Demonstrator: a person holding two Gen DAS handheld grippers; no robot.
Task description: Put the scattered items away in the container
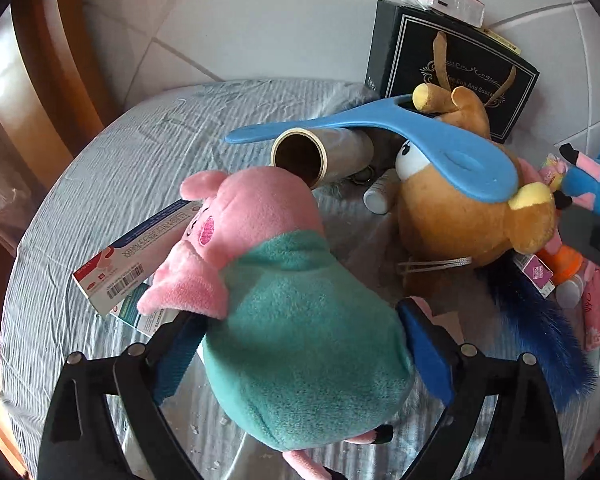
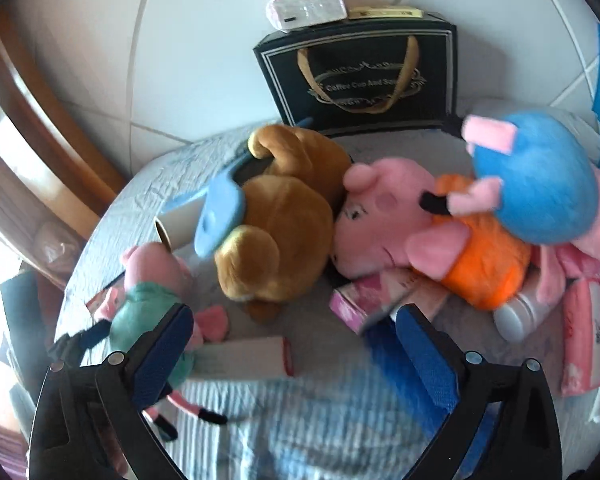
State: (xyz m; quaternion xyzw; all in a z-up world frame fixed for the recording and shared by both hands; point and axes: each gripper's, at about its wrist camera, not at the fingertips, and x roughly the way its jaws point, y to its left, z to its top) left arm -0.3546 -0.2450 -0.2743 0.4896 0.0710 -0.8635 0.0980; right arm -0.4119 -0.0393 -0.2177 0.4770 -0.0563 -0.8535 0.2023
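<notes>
My left gripper [image 1: 300,332] has its jaws against both sides of a pink pig plush in a teal dress [image 1: 296,332], above the cloth-covered table [image 1: 100,184]. The same plush shows in the right wrist view [image 2: 148,304]. My right gripper [image 2: 296,340] is open and empty above a white box [image 2: 240,356]. A black gift bag [image 1: 452,72] with gold handles stands at the back; it also shows in the right wrist view [image 2: 360,76]. A brown plush [image 1: 472,208], a blue paddle [image 1: 380,132] and a cardboard tube [image 1: 320,152] lie between.
A toothpaste box [image 1: 140,252] lies left of the teal pig. A pig plush in orange [image 2: 440,236], a pig plush in blue [image 2: 540,184], pink packets [image 2: 588,332], a pink box [image 2: 364,300] and a white bottle [image 2: 520,316] crowd the right side. A white package [image 2: 308,8] sits on the bag.
</notes>
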